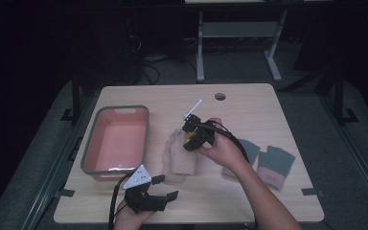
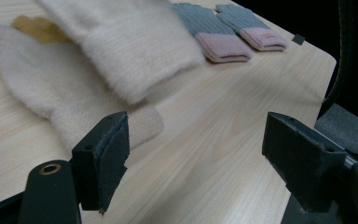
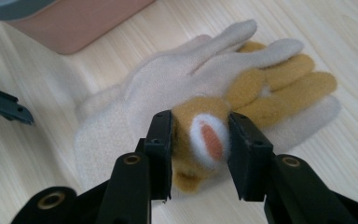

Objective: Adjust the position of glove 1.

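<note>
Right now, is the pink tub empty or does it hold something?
Empty: in the high view the pink tub shows only its bare bottom; the gloves lie on the table beside it.

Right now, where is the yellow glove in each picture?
High view: yellow glove in the middle of the picture.
Left gripper view: top left, peeking out by the cream glove.
Right gripper view: centre, pinched between the jaws.
Shared landmark: the cream glove touching it.
</note>
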A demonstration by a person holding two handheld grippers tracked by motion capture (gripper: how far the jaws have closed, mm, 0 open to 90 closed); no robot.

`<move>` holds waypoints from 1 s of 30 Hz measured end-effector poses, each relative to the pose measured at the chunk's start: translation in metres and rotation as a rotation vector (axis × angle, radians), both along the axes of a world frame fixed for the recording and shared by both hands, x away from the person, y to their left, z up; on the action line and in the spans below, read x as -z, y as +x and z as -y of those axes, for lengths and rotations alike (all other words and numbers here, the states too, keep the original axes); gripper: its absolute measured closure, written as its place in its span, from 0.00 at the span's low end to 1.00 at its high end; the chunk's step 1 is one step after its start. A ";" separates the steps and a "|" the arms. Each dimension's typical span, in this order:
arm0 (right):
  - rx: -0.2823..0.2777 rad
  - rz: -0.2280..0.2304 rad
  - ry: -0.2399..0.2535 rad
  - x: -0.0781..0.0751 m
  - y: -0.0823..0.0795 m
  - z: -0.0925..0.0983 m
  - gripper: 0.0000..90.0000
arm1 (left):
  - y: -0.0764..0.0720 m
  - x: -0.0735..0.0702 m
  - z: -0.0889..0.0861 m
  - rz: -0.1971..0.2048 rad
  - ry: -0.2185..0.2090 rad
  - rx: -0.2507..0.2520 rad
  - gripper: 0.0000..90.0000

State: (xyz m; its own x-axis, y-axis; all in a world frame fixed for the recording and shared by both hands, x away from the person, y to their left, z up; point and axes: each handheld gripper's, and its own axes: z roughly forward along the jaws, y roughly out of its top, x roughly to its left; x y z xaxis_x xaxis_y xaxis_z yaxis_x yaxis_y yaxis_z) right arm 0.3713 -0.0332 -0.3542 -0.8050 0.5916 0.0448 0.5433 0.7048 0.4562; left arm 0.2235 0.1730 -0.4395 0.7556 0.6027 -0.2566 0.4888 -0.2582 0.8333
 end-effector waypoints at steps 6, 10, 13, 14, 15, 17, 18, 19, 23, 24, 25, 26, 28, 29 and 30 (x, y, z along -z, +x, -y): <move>-0.026 -0.003 -0.003 0.006 0.000 -0.017 0.70 | 0.000 -0.001 -0.001 0.005 -0.008 -0.002 0.26; -0.033 -0.014 -0.003 0.009 0.001 -0.024 0.70 | 0.000 -0.002 -0.002 0.009 0.005 0.002 0.26; -0.033 -0.029 0.002 0.013 0.002 -0.028 0.70 | 0.000 -0.002 -0.002 0.008 0.004 -0.002 0.26; -0.032 -0.030 0.004 0.014 0.002 -0.029 0.70 | 0.000 -0.002 -0.002 0.008 0.007 -0.002 0.26; -0.029 -0.033 0.001 0.015 0.003 -0.031 0.70 | 0.000 -0.002 -0.002 0.008 0.006 -0.002 0.26; -0.031 -0.036 -0.006 0.018 0.004 -0.034 0.70 | 0.000 -0.002 -0.002 0.008 0.007 -0.001 0.26; -0.028 -0.036 -0.010 0.019 0.004 -0.035 0.70 | 0.000 -0.002 -0.002 0.007 0.007 -0.002 0.26; -0.026 -0.043 -0.012 0.023 0.005 -0.036 0.70 | 0.000 -0.002 -0.002 0.007 0.002 -0.004 0.26; -0.016 -0.057 -0.014 0.032 0.007 -0.036 0.69 | 0.000 -0.002 -0.002 0.007 -0.007 -0.009 0.26; -0.015 -0.064 -0.011 0.036 0.007 -0.035 0.69 | 0.000 -0.002 -0.002 0.007 -0.007 -0.008 0.26; -0.012 -0.070 -0.012 0.039 0.008 -0.035 0.69 | -0.001 -0.002 -0.002 0.003 -0.013 -0.012 0.26; -0.007 -0.081 -0.009 0.046 0.009 -0.034 0.67 | 0.000 -0.002 -0.002 0.011 -0.004 -0.008 0.26; -0.001 -0.098 -0.011 0.051 0.010 -0.033 0.66 | 0.001 -0.002 -0.003 0.013 0.002 -0.005 0.26; -0.002 -0.104 -0.015 0.053 0.010 -0.032 0.64 | 0.001 -0.002 -0.003 0.012 0.001 -0.006 0.26; -0.005 -0.108 -0.011 0.054 0.010 -0.032 0.62 | 0.002 -0.002 -0.003 0.011 -0.001 -0.005 0.26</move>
